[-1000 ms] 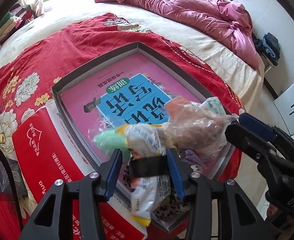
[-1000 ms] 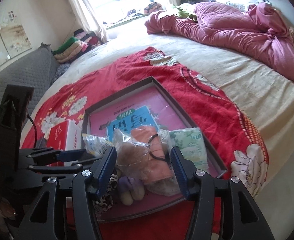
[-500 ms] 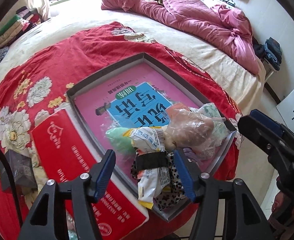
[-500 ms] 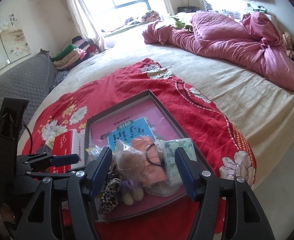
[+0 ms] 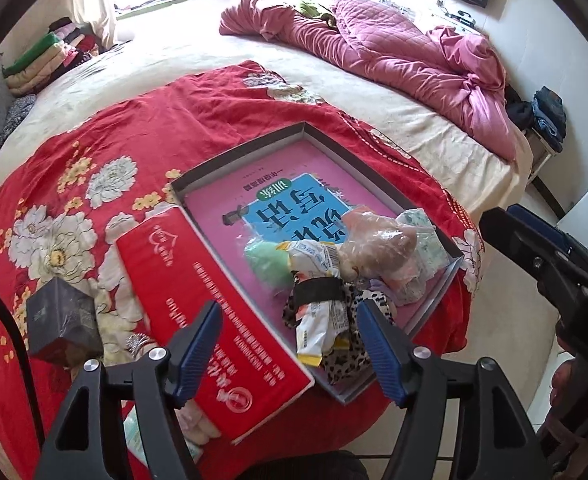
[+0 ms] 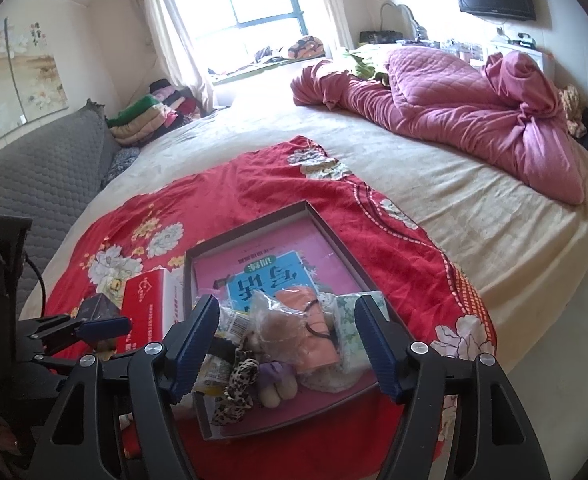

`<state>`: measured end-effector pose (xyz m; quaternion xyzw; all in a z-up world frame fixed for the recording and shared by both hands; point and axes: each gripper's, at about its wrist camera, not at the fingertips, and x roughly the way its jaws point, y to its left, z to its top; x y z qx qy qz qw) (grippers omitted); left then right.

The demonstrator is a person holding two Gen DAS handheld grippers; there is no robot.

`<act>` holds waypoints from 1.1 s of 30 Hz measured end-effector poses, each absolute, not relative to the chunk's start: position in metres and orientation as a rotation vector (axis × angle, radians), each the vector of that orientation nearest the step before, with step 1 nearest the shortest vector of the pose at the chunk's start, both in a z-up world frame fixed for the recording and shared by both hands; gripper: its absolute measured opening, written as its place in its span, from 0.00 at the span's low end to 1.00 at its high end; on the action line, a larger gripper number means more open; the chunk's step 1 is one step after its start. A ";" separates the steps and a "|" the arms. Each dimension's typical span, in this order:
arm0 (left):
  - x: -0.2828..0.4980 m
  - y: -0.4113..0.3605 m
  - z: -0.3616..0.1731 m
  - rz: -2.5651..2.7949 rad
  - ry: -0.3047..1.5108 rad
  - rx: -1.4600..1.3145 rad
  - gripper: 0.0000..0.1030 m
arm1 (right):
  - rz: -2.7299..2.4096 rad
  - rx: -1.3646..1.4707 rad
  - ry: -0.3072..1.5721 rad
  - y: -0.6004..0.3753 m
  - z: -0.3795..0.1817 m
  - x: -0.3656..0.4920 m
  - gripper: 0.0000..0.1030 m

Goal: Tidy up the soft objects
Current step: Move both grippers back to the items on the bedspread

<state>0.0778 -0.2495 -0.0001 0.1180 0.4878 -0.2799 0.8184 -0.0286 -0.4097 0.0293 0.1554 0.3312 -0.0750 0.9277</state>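
Observation:
A grey tray point(image 5: 238, 156) lies on the red floral cloth with a pink and blue book point(image 5: 294, 208) in it. Soft things are heaped in its near corner: a green plush point(image 5: 266, 260), a snack packet with a black band point(image 5: 322, 320), a bagged plush toy point(image 5: 378, 244), leopard fabric point(image 5: 350, 356) and a tissue pack point(image 5: 426, 240). My left gripper point(image 5: 290, 344) hovers above the heap, jaws opening, pads touching nothing. My right gripper point(image 6: 286, 340) hangs over the bagged toy point(image 6: 278, 328) and an orange cloth point(image 6: 314, 320), jaws also opening and empty.
A long red box point(image 5: 214, 300) lies against the tray's left side, with a dark small box point(image 5: 60, 320) beyond it. A crumpled pink quilt point(image 5: 414, 60) covers the bed's far right. Folded clothes point(image 6: 146, 116) are stacked by the window. The bed edge drops off right of the tray.
Both grippers have lifted back from the heap and spread their jaws wider. The left one let go of the banded snack packet, which stays in the tray.

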 end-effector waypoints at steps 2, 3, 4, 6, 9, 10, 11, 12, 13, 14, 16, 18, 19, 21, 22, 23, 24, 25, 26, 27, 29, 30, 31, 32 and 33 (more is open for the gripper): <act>0.074 -0.243 0.005 -0.591 1.027 0.247 0.71 | -0.149 0.308 0.671 -0.405 0.034 -0.030 0.70; 0.073 -0.241 0.007 -0.586 1.022 0.244 0.71 | -0.147 0.303 0.667 -0.403 0.037 -0.031 0.70; 0.072 -0.238 0.009 -0.582 1.020 0.244 0.71 | -0.143 0.297 0.663 -0.399 0.040 -0.031 0.70; 0.069 -0.232 0.014 -0.575 1.012 0.242 0.71 | -0.138 0.286 0.658 -0.394 0.044 -0.032 0.70; 0.065 -0.223 0.019 -0.562 1.005 0.239 0.71 | -0.127 0.270 0.650 -0.386 0.050 -0.033 0.71; 0.064 -0.221 0.020 -0.560 1.002 0.238 0.71 | -0.122 0.266 0.647 -0.384 0.053 -0.033 0.71; 0.063 -0.218 0.022 -0.557 0.998 0.237 0.71 | -0.116 0.260 0.644 -0.381 0.055 -0.033 0.72; 0.061 -0.215 0.023 -0.553 0.997 0.236 0.71 | -0.114 0.255 0.642 -0.378 0.057 -0.033 0.72; 0.060 -0.212 0.025 -0.549 0.995 0.232 0.71 | -0.110 0.248 0.641 -0.375 0.059 -0.033 0.72; 0.059 -0.208 0.027 -0.546 0.995 0.227 0.71 | -0.104 0.241 0.639 -0.371 0.061 -0.033 0.72; 0.056 -0.201 0.029 -0.544 0.991 0.221 0.71 | -0.095 0.228 0.634 -0.364 0.065 -0.034 0.72; 0.055 -0.193 0.031 -0.530 0.987 0.217 0.71 | -0.084 0.213 0.632 -0.357 0.069 -0.034 0.72; 0.054 -0.189 0.031 -0.525 0.987 0.211 0.71 | -0.081 0.208 0.632 -0.355 0.070 -0.034 0.72; 0.053 -0.180 0.032 -0.519 0.993 0.197 0.72 | -0.068 0.194 0.628 -0.347 0.074 -0.035 0.72; 0.052 -0.175 0.032 -0.513 0.996 0.194 0.72 | -0.065 0.191 0.626 -0.344 0.075 -0.035 0.72; 0.052 -0.171 0.032 -0.508 0.996 0.192 0.72 | -0.056 0.186 0.625 -0.340 0.077 -0.035 0.72; 0.051 -0.166 0.032 -0.501 0.996 0.188 0.72 | -0.048 0.181 0.624 -0.336 0.077 -0.035 0.72; 0.052 -0.157 0.030 -0.488 1.006 0.176 0.72 | -0.040 0.174 0.626 -0.331 0.078 -0.034 0.72; 0.053 -0.149 0.029 -0.484 1.017 0.161 0.72 | -0.034 0.166 0.632 -0.327 0.078 -0.033 0.72; 0.053 -0.144 0.028 -0.482 1.024 0.151 0.72 | -0.029 0.157 0.636 -0.322 0.078 -0.032 0.72; 0.054 -0.125 0.022 -0.457 1.044 0.128 0.73 | -0.008 0.130 0.651 -0.311 0.077 -0.030 0.72; 0.055 -0.117 0.018 -0.444 1.054 0.123 0.73 | -0.001 0.117 0.656 -0.305 0.077 -0.029 0.72; 0.055 -0.109 0.014 -0.433 1.065 0.115 0.73 | 0.008 0.104 0.655 -0.299 0.077 -0.029 0.72; 0.056 -0.099 0.008 -0.423 1.084 0.101 0.73 | 0.020 0.098 0.655 -0.293 0.076 -0.028 0.72; 0.056 -0.094 0.003 -0.418 1.101 0.093 0.74 | 0.030 0.093 0.663 -0.288 0.075 -0.027 0.72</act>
